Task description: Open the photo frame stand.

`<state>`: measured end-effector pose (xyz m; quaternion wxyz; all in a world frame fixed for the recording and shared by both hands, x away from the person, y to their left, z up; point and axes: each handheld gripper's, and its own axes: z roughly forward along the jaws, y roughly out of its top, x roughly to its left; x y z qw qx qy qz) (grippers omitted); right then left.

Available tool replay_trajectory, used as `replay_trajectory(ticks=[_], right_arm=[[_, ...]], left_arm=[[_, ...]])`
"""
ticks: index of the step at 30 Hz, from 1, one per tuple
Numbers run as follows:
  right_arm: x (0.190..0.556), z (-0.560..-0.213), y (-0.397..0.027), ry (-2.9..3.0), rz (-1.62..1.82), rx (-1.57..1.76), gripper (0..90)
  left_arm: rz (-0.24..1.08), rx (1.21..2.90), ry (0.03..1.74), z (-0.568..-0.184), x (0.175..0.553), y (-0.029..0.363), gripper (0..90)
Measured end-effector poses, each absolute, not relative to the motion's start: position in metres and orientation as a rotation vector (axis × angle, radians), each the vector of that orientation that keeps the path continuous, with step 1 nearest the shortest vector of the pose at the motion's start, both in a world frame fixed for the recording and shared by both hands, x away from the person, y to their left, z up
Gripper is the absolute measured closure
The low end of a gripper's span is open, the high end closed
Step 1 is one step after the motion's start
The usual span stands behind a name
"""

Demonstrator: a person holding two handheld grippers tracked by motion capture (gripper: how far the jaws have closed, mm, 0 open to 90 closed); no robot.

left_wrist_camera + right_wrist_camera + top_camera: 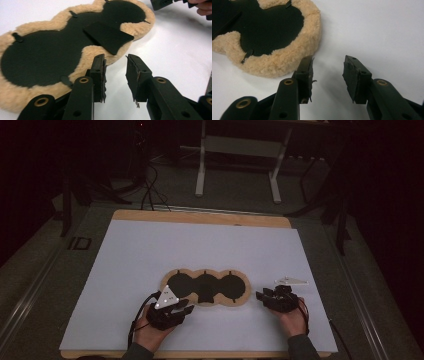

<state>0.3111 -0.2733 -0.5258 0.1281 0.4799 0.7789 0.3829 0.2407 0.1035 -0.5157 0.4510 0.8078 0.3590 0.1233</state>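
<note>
A three-lobed pad (206, 287) with black centres and a tan fleece rim lies flat on the white sheet (150, 250). A black flap (108, 36) rests on the near edge of its middle lobe. My left gripper (187, 306) sits by the pad's near left edge; in the left gripper view its open jaws (115, 72) stand just short of the fleece rim (90, 53) with nothing between them. My right gripper (262, 295) lies just right of the pad. In the right gripper view it stands open (328, 75), beside the pad's (274, 25) end lobe, over bare sheet.
The white sheet covers a wooden board (200, 216), with a strip of wood showing at the far edge. Beyond the table stand a metal-legged frame (237, 150) and dark cables (150, 190) on the floor. The person's other hand (203, 10) shows at the left gripper view's top right.
</note>
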Motion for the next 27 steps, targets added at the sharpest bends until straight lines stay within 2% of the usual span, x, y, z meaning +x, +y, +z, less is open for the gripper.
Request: replay_trajectory(ticks=[8,17,27], right_arm=[[0.311,-0.526,-0.275,2.261,1.118,1.397,59.1],[0.311,-0.526,-0.275,2.256,1.122,1.406,59.3],[0.311,-0.526,-0.275,2.257,1.124,1.406,59.4]], left_arm=[[0.29,2.003,0.892,-0.52,0.241,0.091,75.3],[0.307,2.044,0.9,-0.527,0.244,0.077,89.9],[0.317,2.077,0.92,-0.535,0.249,0.065,90.0]])
